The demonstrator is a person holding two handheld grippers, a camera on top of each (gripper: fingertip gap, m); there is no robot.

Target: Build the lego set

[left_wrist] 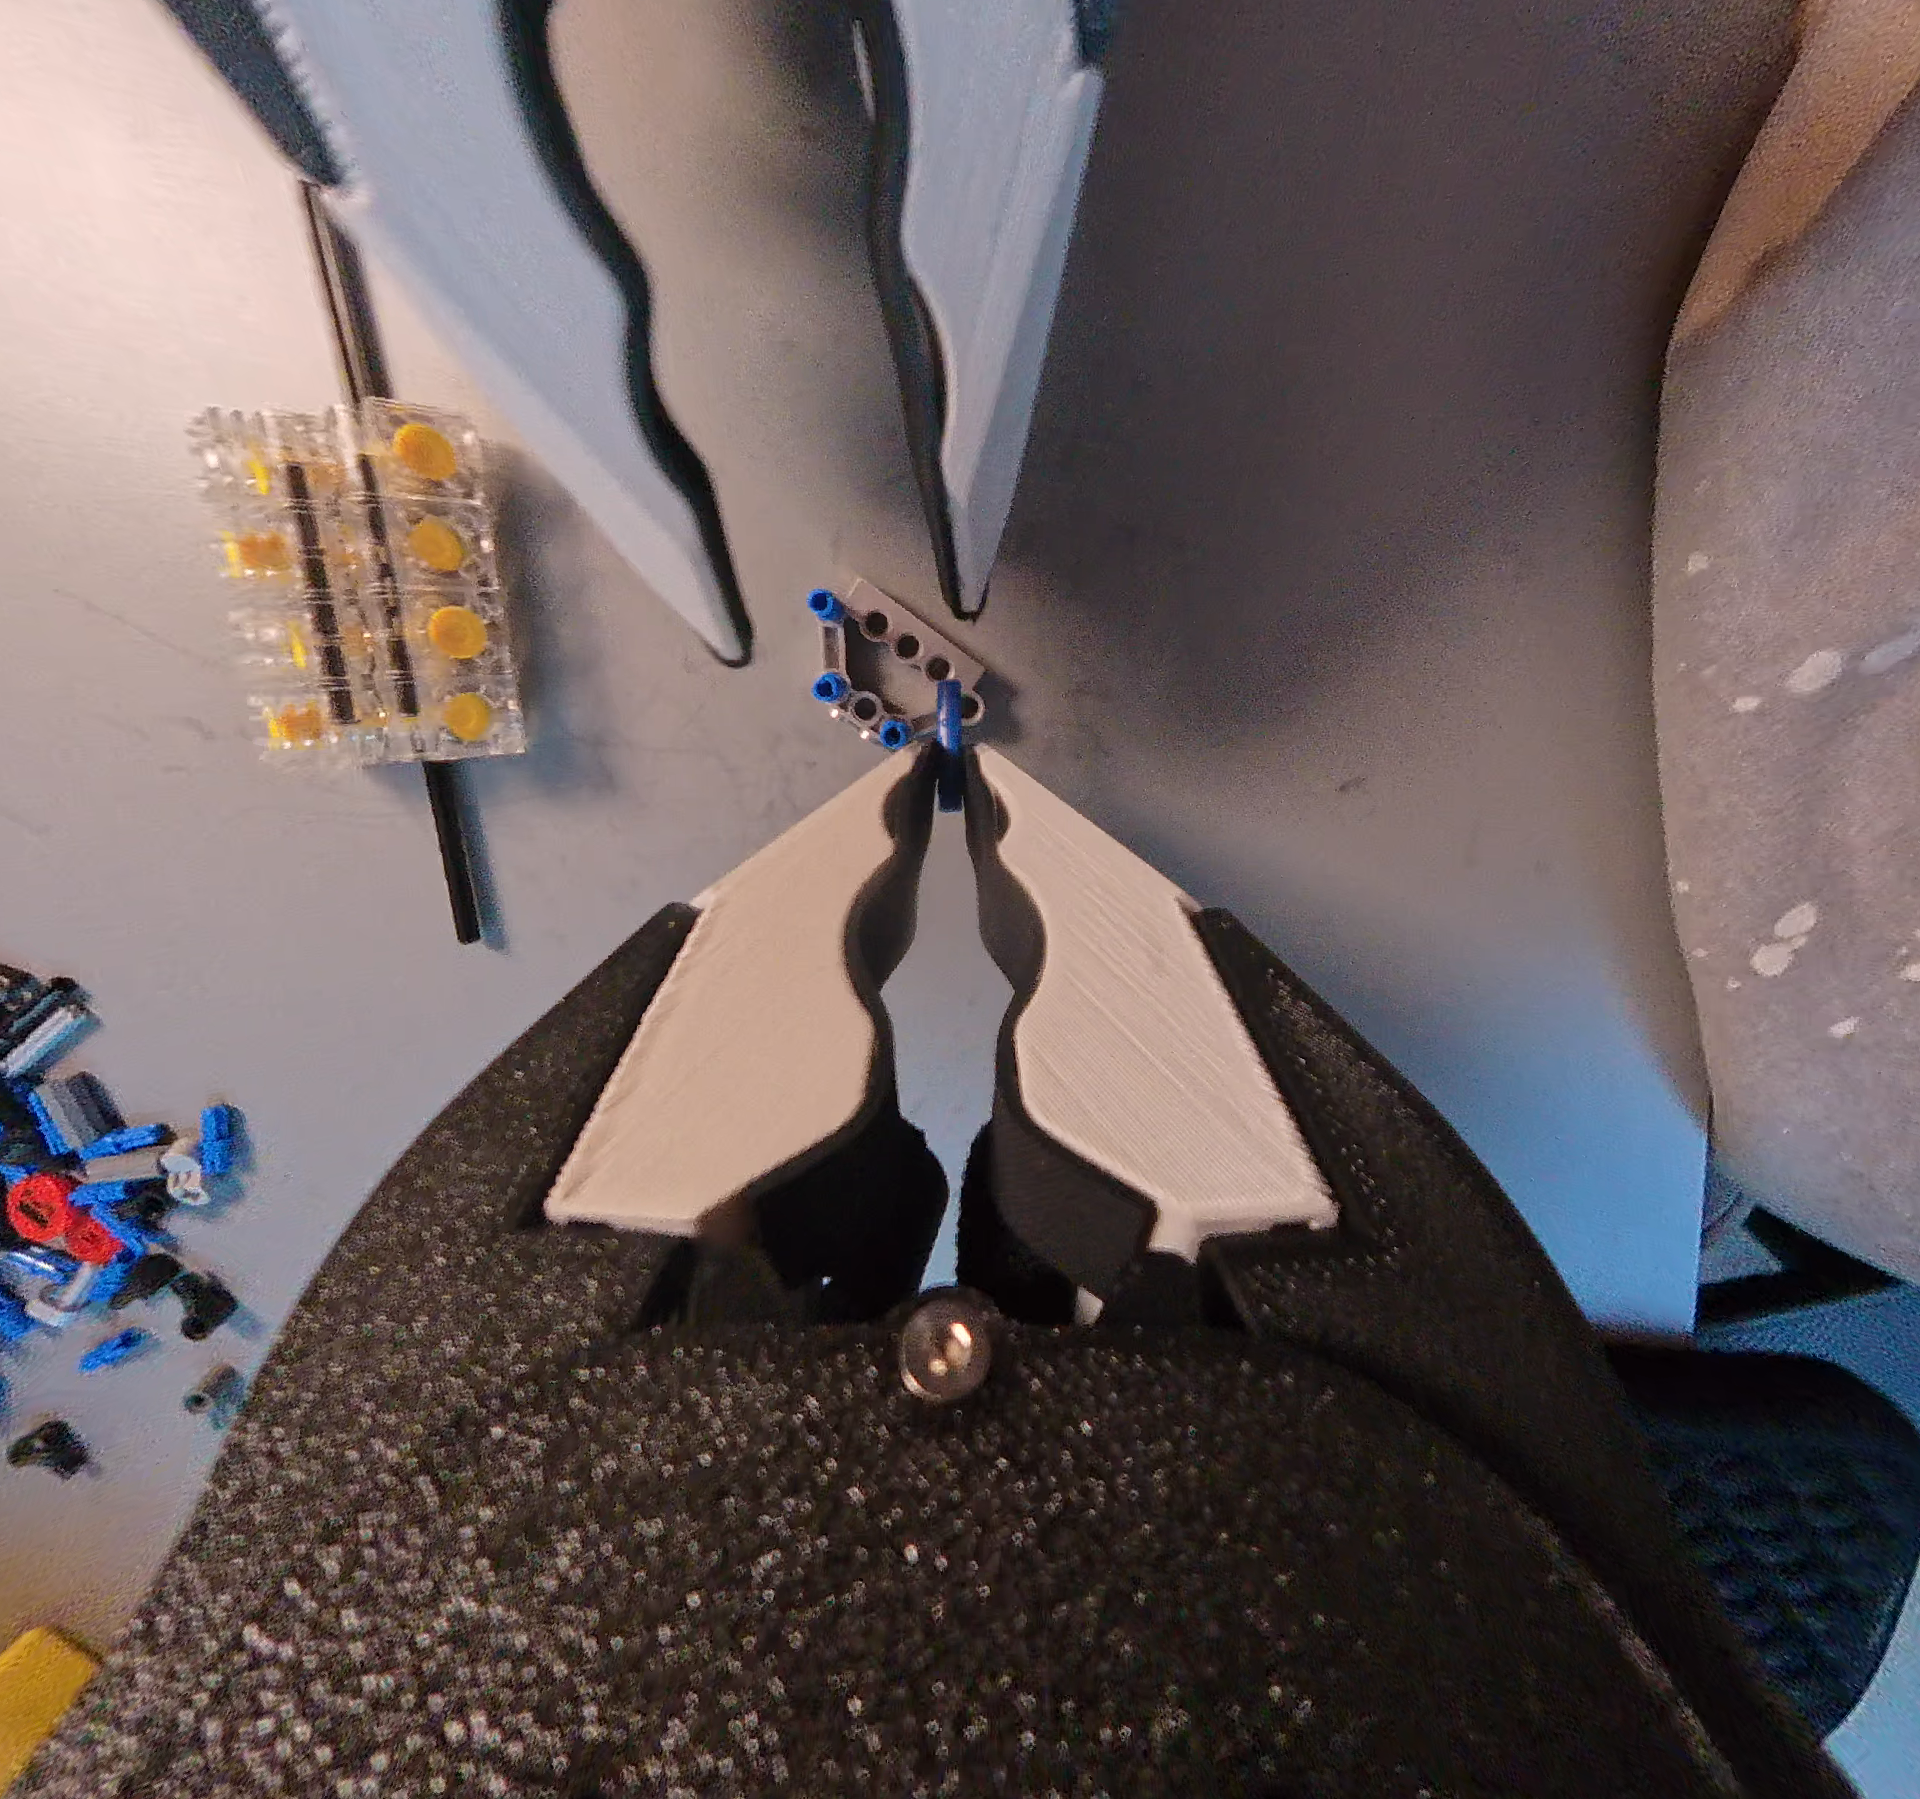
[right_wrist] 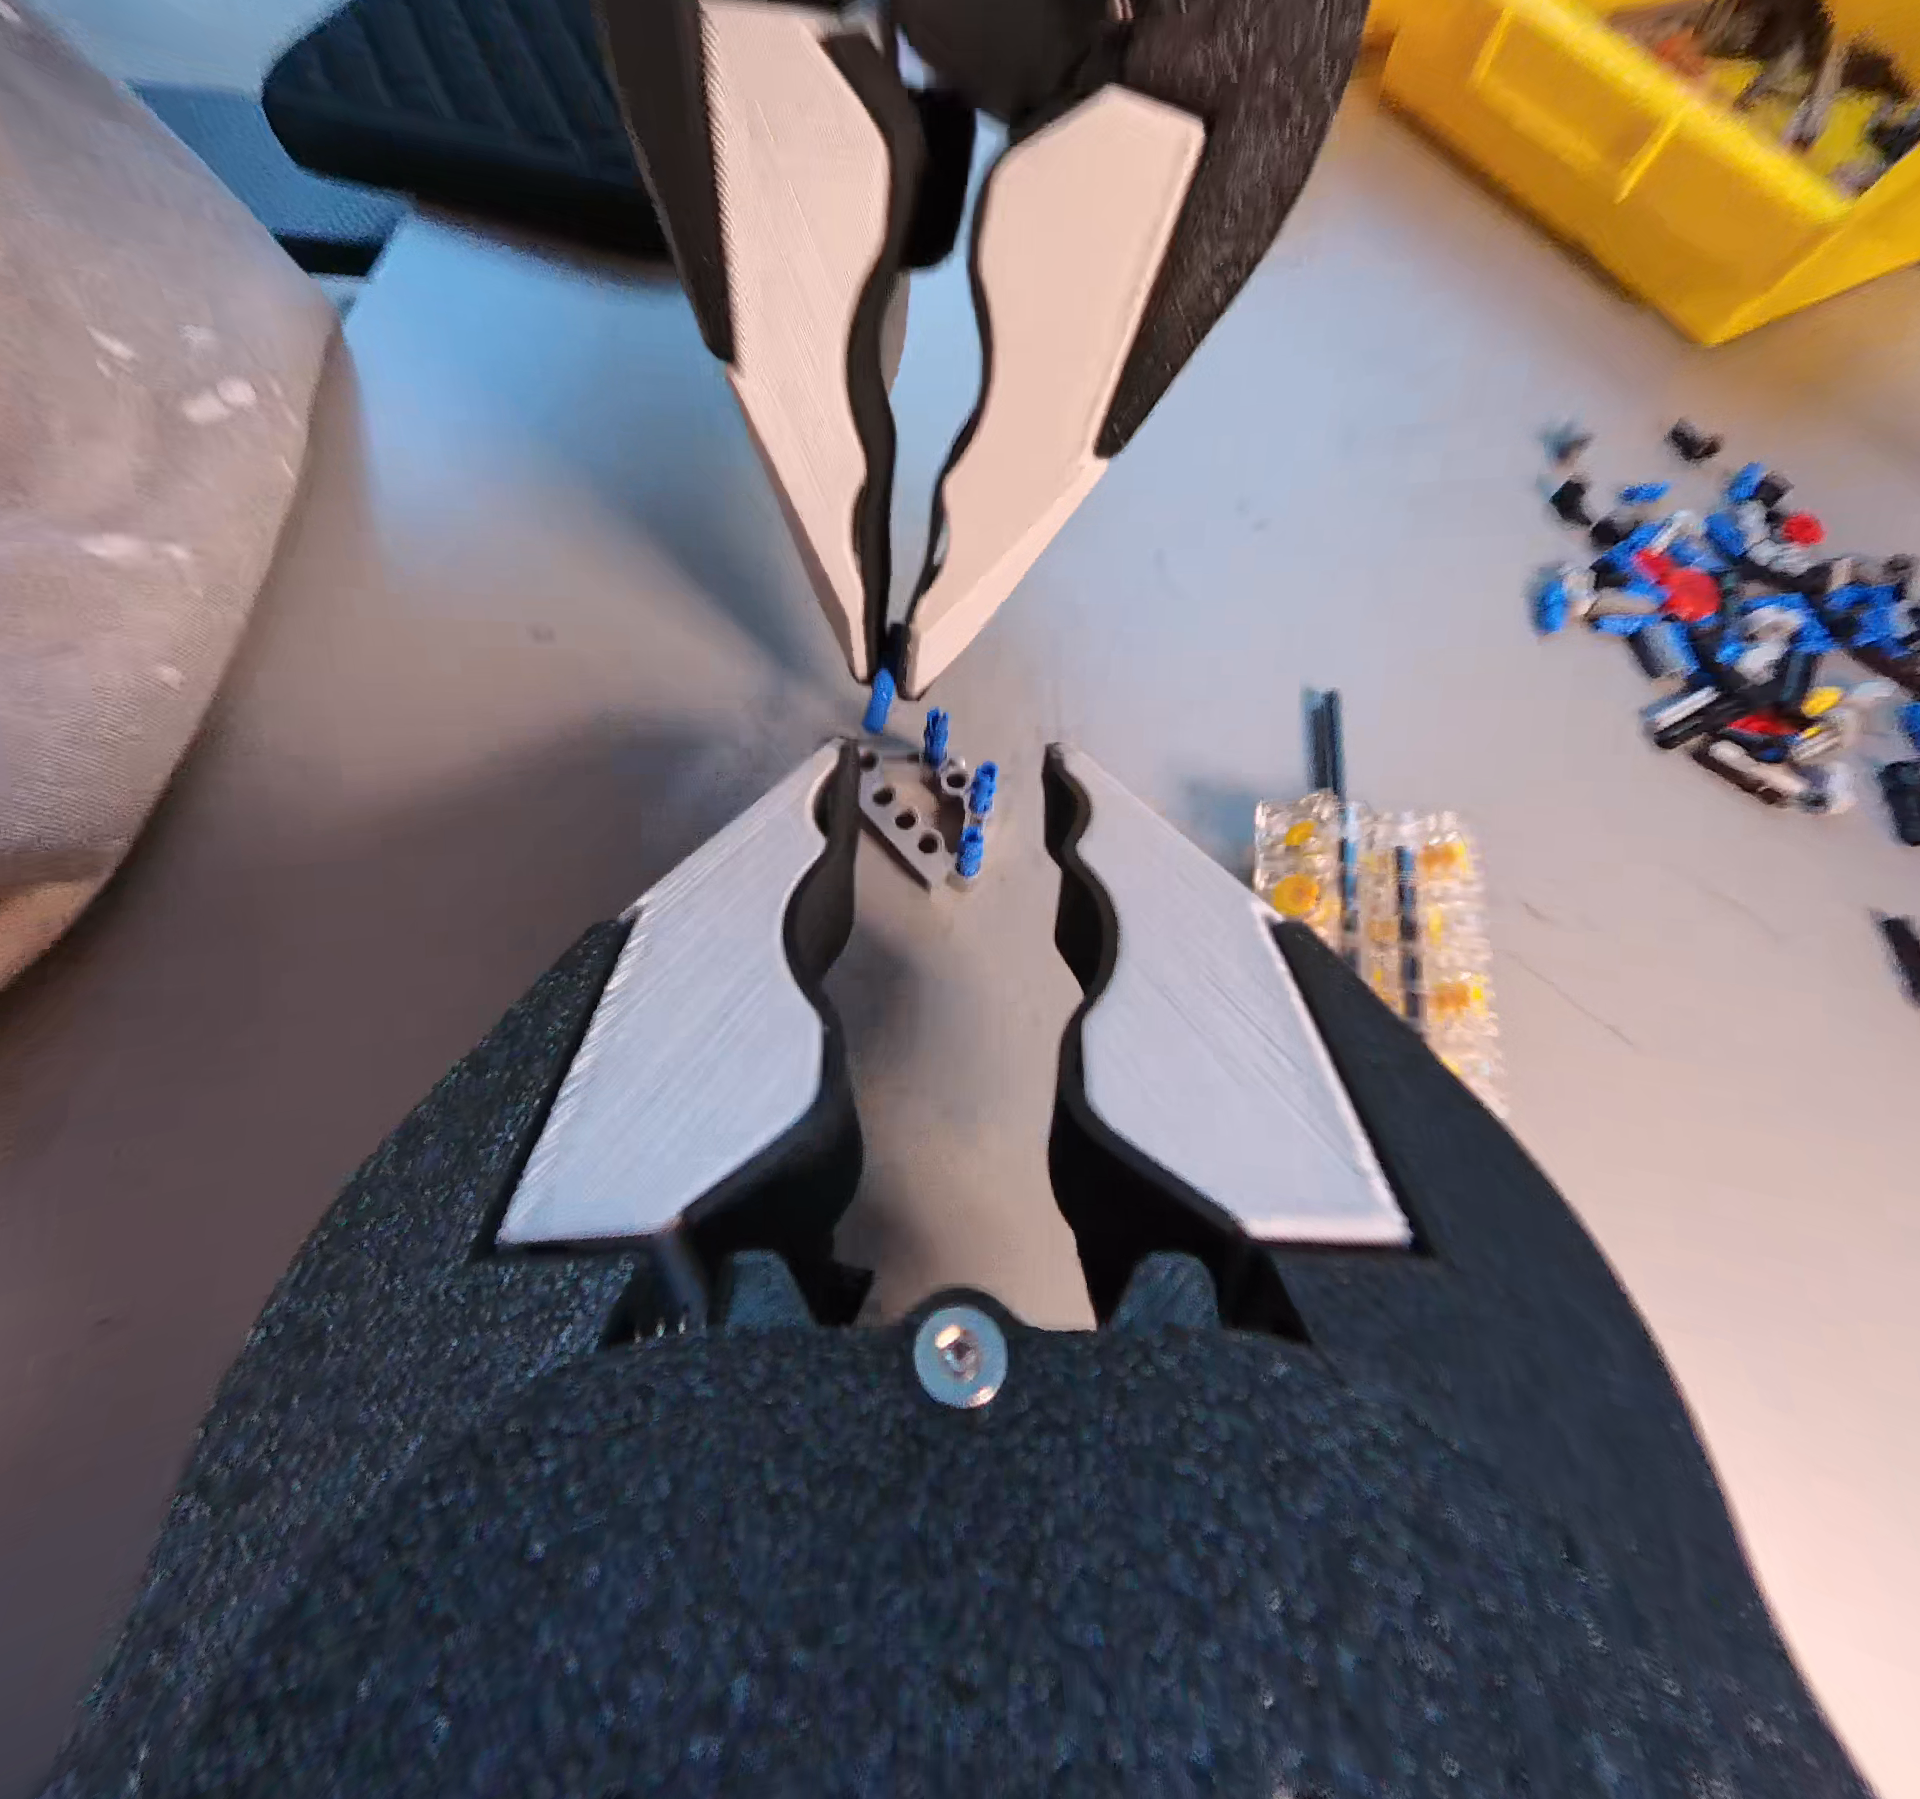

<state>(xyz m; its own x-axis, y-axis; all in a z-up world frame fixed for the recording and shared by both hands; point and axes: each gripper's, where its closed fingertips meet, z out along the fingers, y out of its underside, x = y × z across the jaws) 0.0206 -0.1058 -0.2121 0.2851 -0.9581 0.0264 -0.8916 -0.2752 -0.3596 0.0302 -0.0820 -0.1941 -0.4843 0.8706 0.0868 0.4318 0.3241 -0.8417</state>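
Fingertips of the left gripper [left_wrist: 948, 775] pinch a small blue plastic pin [left_wrist: 948, 750], its jaws closed on it so the pin stands out past the tips. That pin is at the corner of a small grey perforated plastic frame [left_wrist: 902, 660] lying flat on the pale grey bench [left_wrist: 1299, 461], though the frames do not settle whether pin and frame touch. Three more blue pins [right_wrist: 975, 802] stand upright in the frame's holes. The right gripper [right_wrist: 943, 764] has its jaws well apart and holds nothing; the frame lies between its fingertips, close to one finger, and contact there cannot be judged. Near the frame, further in from the bench edge, rests a clear plastic block with round yellow studs [left_wrist: 364, 586], threaded by two thin black rods [left_wrist: 358, 544]. Well apart from these lies a loose pile of blue, red, black and grey plastic pieces [right_wrist: 1745, 627], and beyond it a yellow plastic bin [right_wrist: 1621, 118] holding mixed parts. Grey fabric of a person's sleeve [left_wrist: 1787, 710] lies along the bench edge nearest the frame.
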